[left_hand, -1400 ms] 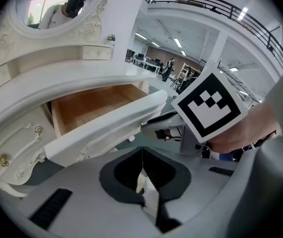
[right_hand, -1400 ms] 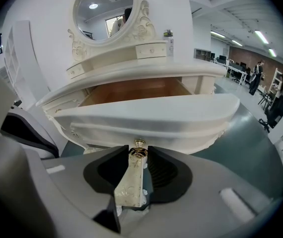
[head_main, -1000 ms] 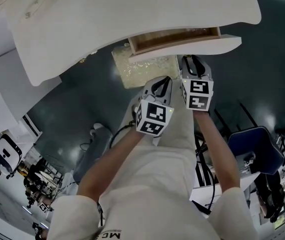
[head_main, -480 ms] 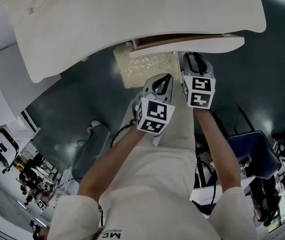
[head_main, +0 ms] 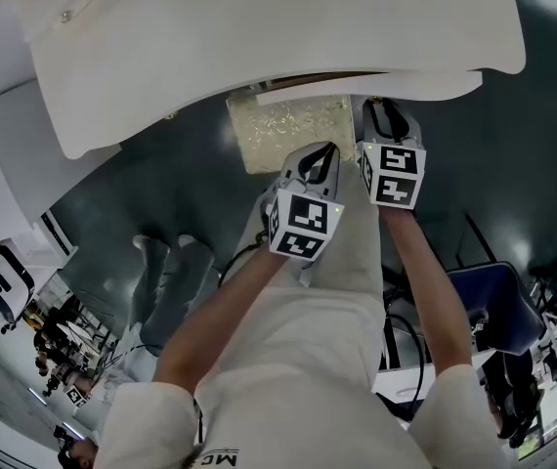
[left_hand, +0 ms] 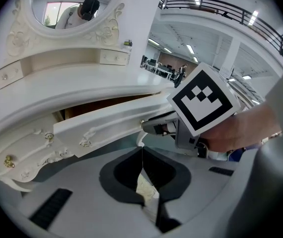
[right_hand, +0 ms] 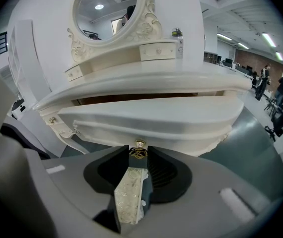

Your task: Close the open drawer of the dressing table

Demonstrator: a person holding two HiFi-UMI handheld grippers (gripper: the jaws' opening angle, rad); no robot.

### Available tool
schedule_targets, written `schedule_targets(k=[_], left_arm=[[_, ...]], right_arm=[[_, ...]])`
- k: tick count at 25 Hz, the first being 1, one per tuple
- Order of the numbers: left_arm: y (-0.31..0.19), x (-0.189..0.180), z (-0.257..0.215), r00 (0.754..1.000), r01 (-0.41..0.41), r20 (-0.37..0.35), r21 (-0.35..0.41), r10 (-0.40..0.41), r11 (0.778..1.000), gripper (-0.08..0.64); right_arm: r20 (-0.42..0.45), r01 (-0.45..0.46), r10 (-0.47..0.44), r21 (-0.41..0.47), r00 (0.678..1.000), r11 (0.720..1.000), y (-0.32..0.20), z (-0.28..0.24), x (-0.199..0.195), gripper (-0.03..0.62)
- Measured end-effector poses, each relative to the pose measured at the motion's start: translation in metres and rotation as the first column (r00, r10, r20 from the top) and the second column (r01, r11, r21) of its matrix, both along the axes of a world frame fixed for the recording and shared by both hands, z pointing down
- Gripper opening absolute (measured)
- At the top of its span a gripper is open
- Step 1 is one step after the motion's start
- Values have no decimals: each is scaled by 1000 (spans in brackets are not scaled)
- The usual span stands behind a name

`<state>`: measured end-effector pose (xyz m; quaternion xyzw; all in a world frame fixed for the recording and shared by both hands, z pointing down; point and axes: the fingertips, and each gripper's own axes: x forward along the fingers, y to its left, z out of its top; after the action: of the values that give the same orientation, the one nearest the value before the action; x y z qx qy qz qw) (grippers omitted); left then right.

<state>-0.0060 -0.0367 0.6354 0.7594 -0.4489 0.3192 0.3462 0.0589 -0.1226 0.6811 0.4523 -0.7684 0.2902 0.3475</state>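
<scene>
**Drawer almost shut; right gripper on knob**

Head view: vs 1 s ago, the drawer [head_main: 376,88] has slid in under the table top [head_main: 259,37]. The wood interior is gone from sight and only a thin slit is left. Right gripper [head_main: 384,107] has its tips at the drawer front. Left gripper [head_main: 320,156] is just beside it, lower, clear of the drawer.

Left gripper view: jaws clenched together, nothing btwn. Drawer front lies ahead and above, untouched.

Right gripper view: jaws clamp the gold knob [right_hand: 139,144], mid drawer front.

drawer front [right_hand: 151,118] ahead, stool [head_main: 288,130] below, open floor [head_main: 513,145] right
</scene>
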Motion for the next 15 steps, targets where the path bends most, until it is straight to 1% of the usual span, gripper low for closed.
schedule_targets(k=[8,15], left_arm=[[-1,-11,3,1000,24,3,-2,-24,1000,9],[-2,-12,3,999,43,5,-4,-43,999,9]], right_arm=[[1,-4,4,8,1000,1000,-12,2,-7,115],[3,-5,5,18,1000,1000,-22,1,-5,115]])
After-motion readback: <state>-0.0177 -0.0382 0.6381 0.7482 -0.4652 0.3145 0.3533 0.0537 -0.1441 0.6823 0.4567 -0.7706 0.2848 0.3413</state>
